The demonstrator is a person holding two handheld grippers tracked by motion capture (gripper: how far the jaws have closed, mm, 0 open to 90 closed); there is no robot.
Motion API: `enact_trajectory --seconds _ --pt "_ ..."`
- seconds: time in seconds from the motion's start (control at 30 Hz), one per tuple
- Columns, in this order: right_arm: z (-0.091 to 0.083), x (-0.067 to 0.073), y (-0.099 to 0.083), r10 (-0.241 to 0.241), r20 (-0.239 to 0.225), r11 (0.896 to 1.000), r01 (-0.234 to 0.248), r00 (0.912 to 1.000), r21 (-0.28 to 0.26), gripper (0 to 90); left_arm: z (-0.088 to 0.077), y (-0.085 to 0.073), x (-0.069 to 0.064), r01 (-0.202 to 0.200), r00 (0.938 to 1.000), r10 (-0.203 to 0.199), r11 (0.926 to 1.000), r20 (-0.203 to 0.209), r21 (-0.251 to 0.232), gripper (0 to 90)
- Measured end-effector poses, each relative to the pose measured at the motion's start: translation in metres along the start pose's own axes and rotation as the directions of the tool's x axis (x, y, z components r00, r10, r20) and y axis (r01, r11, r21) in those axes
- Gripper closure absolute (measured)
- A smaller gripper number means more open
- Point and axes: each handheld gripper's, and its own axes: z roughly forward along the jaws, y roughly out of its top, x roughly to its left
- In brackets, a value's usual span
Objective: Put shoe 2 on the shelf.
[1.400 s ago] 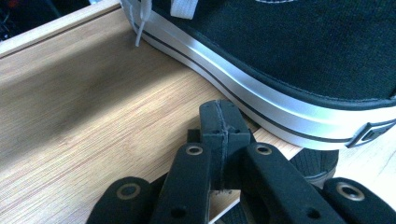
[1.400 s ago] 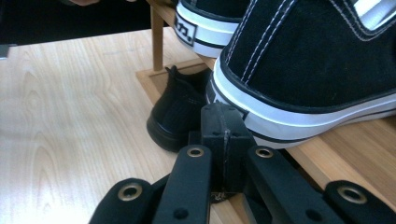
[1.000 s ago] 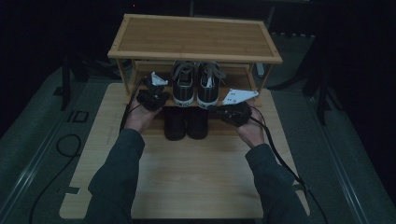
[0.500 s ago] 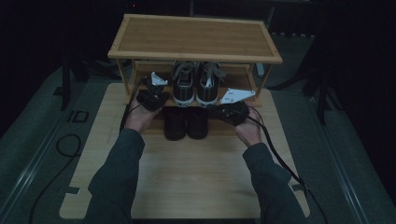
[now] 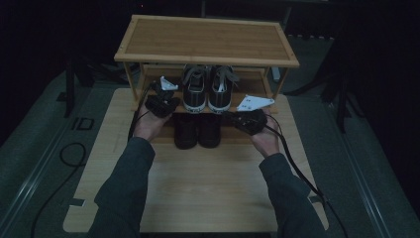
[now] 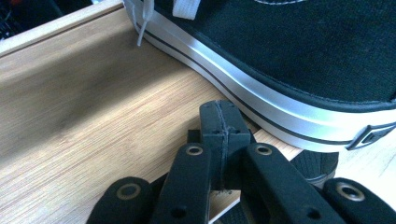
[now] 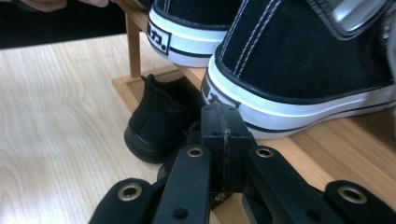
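- Nearest to me, the person's two dark-sleeved forearms reach out over the pale wooden board (image 5: pixel 198 188) that covers the table top. Each hand holds a gripper.
- The left gripper (image 5: pixel 162 101) has its jaws pressed fully together with nothing between them. In the left gripper view the tip sits on the shelf just beside the white sole of the left sneaker.
- The right gripper (image 5: pixel 247 120) is the same story: jaws closed tight and empty, parked by the heel of the right sneaker.
- A pair of plain black slip-on shoes (image 5: pixel 197 132) sits on the board at the foot of the rack, between the two hands.
- A little farther off, the pair of black canvas sneakers with white rubber soles and grey laces (image 5: pixel 207 89) stands side by side on the rack's lower shelf, heels toward the person.
- My guess is the sneakers are already placed and look done. The black pair may still need tucking in, or it's finished too; hard to call.
- The bamboo two-tier shoe rack (image 5: pixel 205 39) stands at the far end of the board, with nothing on its top shelf.
- Beyond that the room is very dark, with a grey floor and a black cable (image 5: pixel 54 183) looping at left.
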Motion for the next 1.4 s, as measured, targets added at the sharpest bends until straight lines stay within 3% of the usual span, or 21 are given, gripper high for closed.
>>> enact_trajectory --seconds 0.17,0.33,0.8,1.07,1.4 --pt "-0.013 -0.004 -0.006 -0.004 0.006 1.0 0.004 1.0 -0.006 90.0 0.001 0.002 -0.004 -0.023 0.9997 0.023 0.9997 -0.009 0.005 90.0" --pt "-0.02 -0.011 -0.015 0.023 0.007 1.0 -0.023 0.9997 -0.003 90.0 0.002 0.003 -0.006 -0.012 0.9999 0.012 0.9999 -0.003 0.001 90.0" --pt "-0.018 -0.013 -0.027 0.048 0.008 0.998 -0.048 0.9988 0.028 90.0 0.003 0.008 -0.013 -0.01 0.9999 0.01 0.9999 0.003 0.004 90.0" --pt "-0.017 -0.015 -0.039 0.066 0.008 0.996 -0.067 0.9978 0.054 90.0 0.001 0.007 -0.011 -0.009 1.0 0.009 0.9999 -0.002 -0.014 90.0" --pt "-0.013 -0.014 -0.054 0.081 0.003 0.992 -0.081 0.9967 0.092 90.0 -0.011 0.002 0.002 -0.001 0.9997 0.001 0.9998 -0.023 -0.018 89.9"
